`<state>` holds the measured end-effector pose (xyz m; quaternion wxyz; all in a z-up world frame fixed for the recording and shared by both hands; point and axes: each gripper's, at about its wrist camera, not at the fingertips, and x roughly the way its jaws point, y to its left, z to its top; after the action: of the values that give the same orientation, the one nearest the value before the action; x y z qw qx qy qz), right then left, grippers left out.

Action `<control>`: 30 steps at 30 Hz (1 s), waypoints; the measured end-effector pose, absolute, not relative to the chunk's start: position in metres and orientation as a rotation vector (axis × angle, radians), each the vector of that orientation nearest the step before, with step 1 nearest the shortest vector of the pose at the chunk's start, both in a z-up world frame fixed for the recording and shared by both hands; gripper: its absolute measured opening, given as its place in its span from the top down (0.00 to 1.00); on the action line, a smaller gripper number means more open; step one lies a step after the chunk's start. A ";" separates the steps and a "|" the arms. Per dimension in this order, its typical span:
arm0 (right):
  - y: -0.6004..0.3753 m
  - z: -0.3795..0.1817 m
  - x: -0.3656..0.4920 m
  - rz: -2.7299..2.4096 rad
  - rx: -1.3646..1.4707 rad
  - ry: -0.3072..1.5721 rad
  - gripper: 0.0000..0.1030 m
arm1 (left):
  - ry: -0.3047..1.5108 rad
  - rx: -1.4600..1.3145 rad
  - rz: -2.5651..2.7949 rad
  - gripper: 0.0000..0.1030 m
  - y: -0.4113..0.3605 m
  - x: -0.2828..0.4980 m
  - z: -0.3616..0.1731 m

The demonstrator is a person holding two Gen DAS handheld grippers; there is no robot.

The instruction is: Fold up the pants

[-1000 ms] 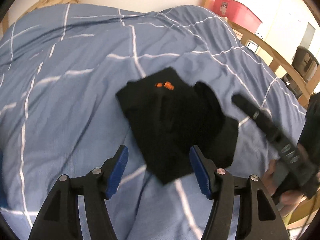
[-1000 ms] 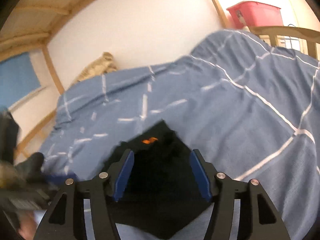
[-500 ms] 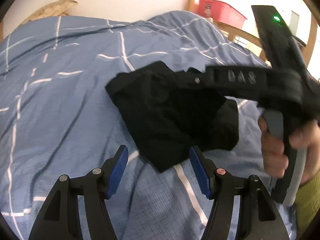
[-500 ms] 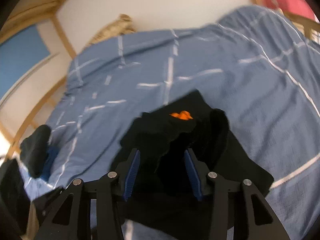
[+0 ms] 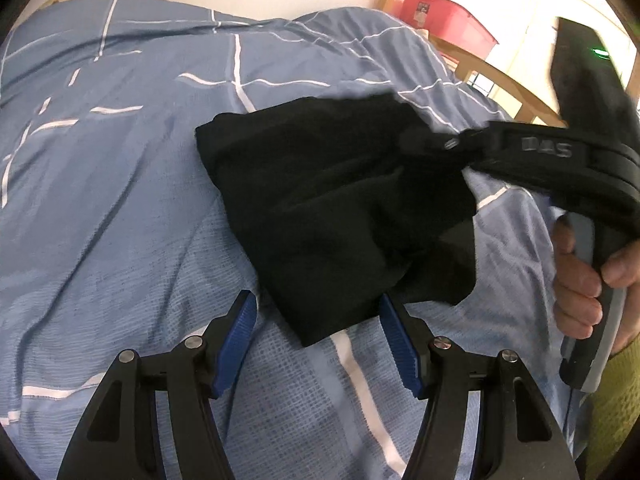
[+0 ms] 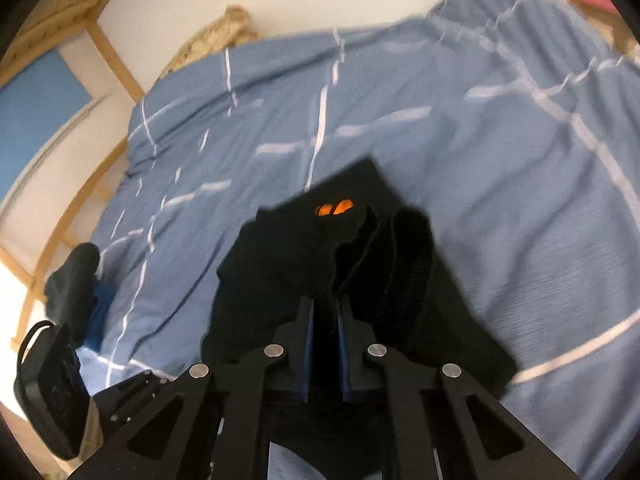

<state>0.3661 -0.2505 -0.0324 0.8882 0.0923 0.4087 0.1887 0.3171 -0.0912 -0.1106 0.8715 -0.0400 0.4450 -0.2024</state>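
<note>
The black pants (image 5: 340, 216) lie partly folded in a heap on the blue checked bedcover (image 5: 120, 200). My left gripper (image 5: 316, 320) is open and empty, its blue pads on either side of the pants' near corner, just above the cover. My right gripper (image 6: 323, 316) is shut on a raised fold of the pants (image 6: 320, 260), which show an orange mark near their far edge. In the left wrist view the right gripper (image 5: 432, 144) reaches in from the right, its tip buried in the cloth.
A wooden bed frame (image 5: 500, 76) and a red storage bin (image 5: 444, 20) lie beyond the bed's far right. A beige pillow (image 6: 216, 36) rests against the white wall. Dark clothes (image 6: 76, 284) lie at the bed's left edge.
My right gripper has moved onto the pants and closed on a fold of them. My left gripper has stayed open near the pants' near corner.
</note>
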 end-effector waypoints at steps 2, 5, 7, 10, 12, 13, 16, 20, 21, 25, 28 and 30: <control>-0.255 -0.020 0.354 0.338 0.142 0.775 0.89 | 0.932 -0.072 -0.426 0.39 -0.095 0.318 -0.112; -0.266 -0.024 0.355 0.320 0.165 0.790 0.89 | 0.951 -0.071 -0.429 0.39 -0.100 0.321 -0.116; -0.276 -0.039 0.363 0.309 0.222 0.842 0.88 | 0.949 -0.068 -0.427 0.39 -0.103 0.321 -0.115; -0.285 -0.053 0.365 0.229 0.222 0.856 0.68 | 0.944 -0.061 -0.428 0.39 -0.103 0.320 -0.113; -0.293 -0.055 0.366 0.191 0.252 0.846 0.51 | 0.946 -0.063 -0.426 0.39 -0.102 0.320 -0.114; -0.296 -0.056 0.369 0.204 0.279 0.852 0.50 | 0.948 -0.066 -0.426 0.39 -0.101 0.320 -0.114; -0.300 -0.059 0.380 0.223 0.313 0.869 0.50 | 0.948 -0.062 -0.420 0.39 -0.101 0.320 -0.115; -0.304 -0.066 0.404 0.273 0.397 0.908 0.50 | 0.943 -0.037 -0.414 0.39 -0.105 0.319 -0.114; -0.303 -0.068 0.406 0.271 0.407 0.912 0.50 | 0.942 -0.035 -0.415 0.39 -0.105 0.319 -0.114; -0.297 -0.074 0.420 0.259 0.411 0.948 0.50 | 0.930 -0.065 -0.408 0.39 -0.100 0.320 -0.111; -0.292 -0.072 0.419 0.273 0.388 0.941 0.72 | 0.924 -0.074 -0.401 0.39 -0.096 0.323 -0.110; -0.287 -0.061 0.413 0.272 0.346 0.902 0.81 | 0.934 -0.078 -0.396 0.40 -0.094 0.326 -0.113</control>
<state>0.4134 -0.2875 -0.0607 0.8767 0.1656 0.4324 0.1304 0.3259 -0.0940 -0.1130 0.8733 -0.0375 0.4471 -0.1896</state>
